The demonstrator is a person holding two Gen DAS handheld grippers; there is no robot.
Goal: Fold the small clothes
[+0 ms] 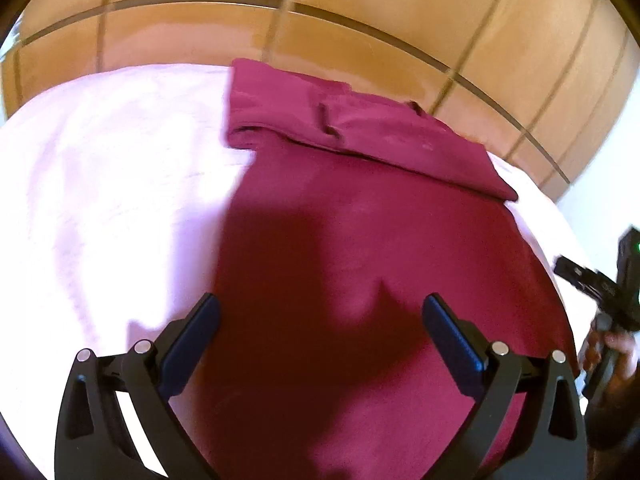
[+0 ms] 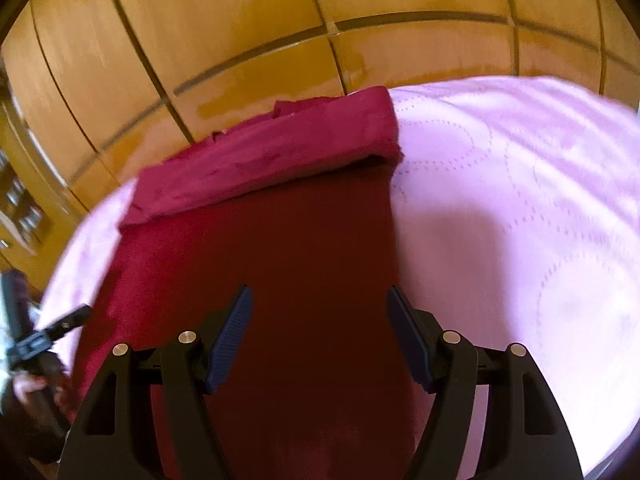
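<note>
- Maroon cloth fills the left wrist view: the garment (image 1: 360, 248) lies flat on the pink sheet (image 1: 100, 184) and runs away from us toward the wooden panel (image 1: 360, 32), long axis along our line of sight.
- At its far end we see a band already turned back on itself, the fold (image 1: 360, 132), lying across the long axis.
- Our left gripper (image 1: 320, 316) hangs over the near half with its jaws wide apart and nothing between the pads; the cloth lies below them, and whether the tips touch it we cannot tell.
- At the right edge of this view a hand (image 1: 612, 352) carries the other tool, beside the garment's right border.

- In the right wrist view the same garment (image 2: 280, 240) again stretches straight ahead, with the fold (image 2: 272, 152) at the far end and bare sheet (image 2: 520, 200) to the right.
- Our right gripper (image 2: 320, 320) stands open over the near part, holding nothing, its right finger close to the cloth's right edge.
- The left hand (image 2: 32, 384) shows at the far left border.

- We judge the next fold turns on the near hem, which lies under or behind both tools, out of view; both are about equally near, one per corner.
</note>
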